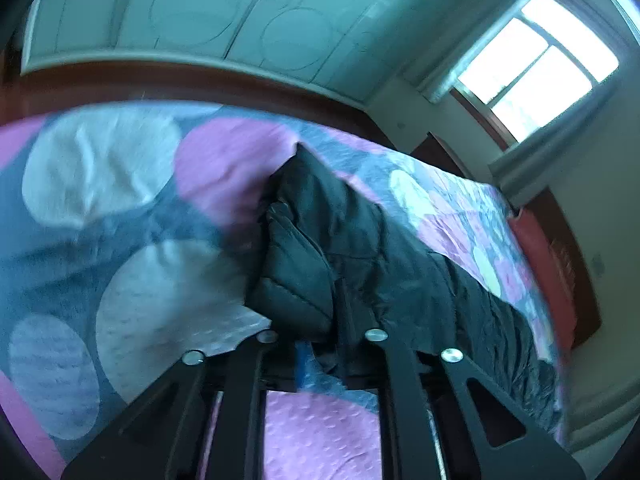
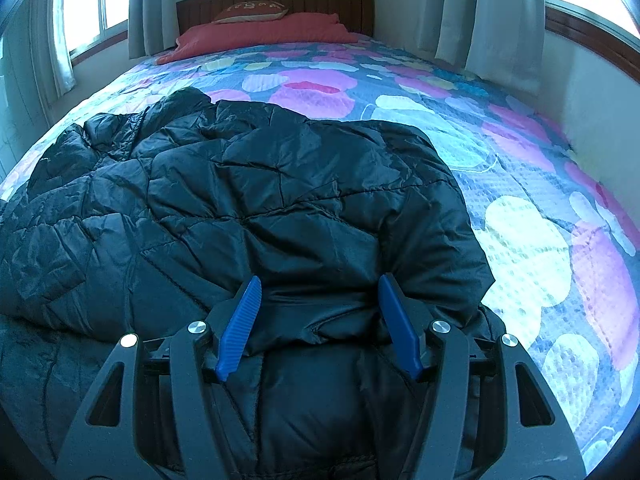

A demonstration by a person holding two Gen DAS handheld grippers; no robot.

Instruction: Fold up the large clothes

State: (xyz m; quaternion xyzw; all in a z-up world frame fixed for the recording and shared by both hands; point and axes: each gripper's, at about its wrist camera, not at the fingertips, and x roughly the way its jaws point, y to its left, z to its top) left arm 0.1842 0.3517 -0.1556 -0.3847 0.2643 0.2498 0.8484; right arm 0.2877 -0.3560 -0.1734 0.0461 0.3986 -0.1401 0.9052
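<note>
I am holding the right gripper (image 2: pixel 318 322) low over the near end of the black padded jacket (image 2: pixel 248 208), its blue pads (image 2: pixel 240 324) standing apart with a bunched hem of fabric between them; I am not seeing them pinch it, so I am calling that tool parted and not yet gripping. On the other side I am working with the left gripper (image 1: pixel 320 344), and its fingertips are buried under dark cloth in its own view; I am reading the jaws as closed, and since the jacket (image 1: pixel 320 248) is rising straight out of them in a lifted ridge, I am judging that they are clamped on an edge of it. Beyond the tools the garment is lying crumpled across the near half of the flowered bedspread (image 2: pixel 520 240), one part heaped toward the left, nothing yet squared or stacked. So I am judging the fold as barely begun: one edge is being taken up, while flattening, bringing the sides over and halving the body are all still waiting. Farther off, the red pillows (image 2: pixel 264 32) are sitting against the wooden headboard (image 2: pixel 352 4), well clear of the work.
</note>
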